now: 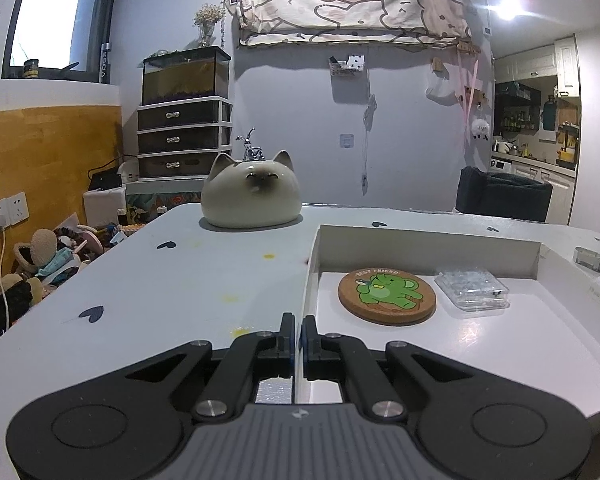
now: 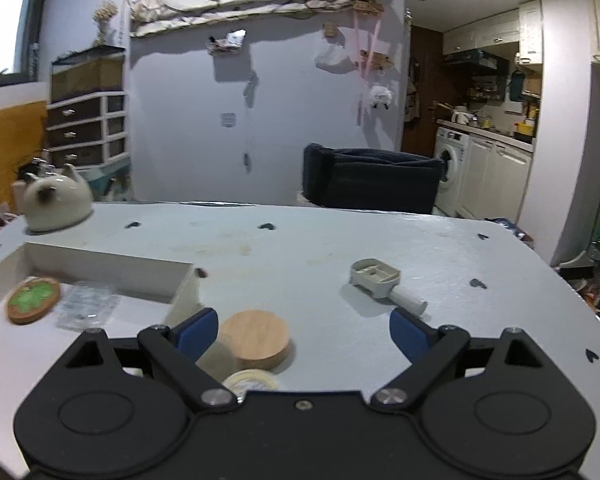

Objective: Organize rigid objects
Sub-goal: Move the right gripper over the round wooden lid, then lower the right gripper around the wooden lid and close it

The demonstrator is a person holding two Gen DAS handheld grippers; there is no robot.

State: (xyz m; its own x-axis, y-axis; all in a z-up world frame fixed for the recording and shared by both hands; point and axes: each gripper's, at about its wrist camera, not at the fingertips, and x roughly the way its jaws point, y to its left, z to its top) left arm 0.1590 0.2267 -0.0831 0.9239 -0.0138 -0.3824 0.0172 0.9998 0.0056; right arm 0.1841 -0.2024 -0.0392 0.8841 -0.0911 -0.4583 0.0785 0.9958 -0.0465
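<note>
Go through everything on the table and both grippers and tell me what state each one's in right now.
Left gripper: shut, empty.
Right gripper: open, empty.
White shallow box: open-topped, holding two items.
Round cork coaster with green elephant: flat inside the box.
Clear plastic case: flat inside the box, beside the coaster.
Round wooden disc: flat on the table, outside the box.
Grey handled tool: lying on the table, outside the box.
Cat-shaped ceramic pot: upright on the table.

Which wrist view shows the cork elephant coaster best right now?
The left wrist view: the cork coaster lies sharp and unobstructed in the white tray, print readable. In the right wrist view it sits blurred near the left edge, its design indistinct.
</note>
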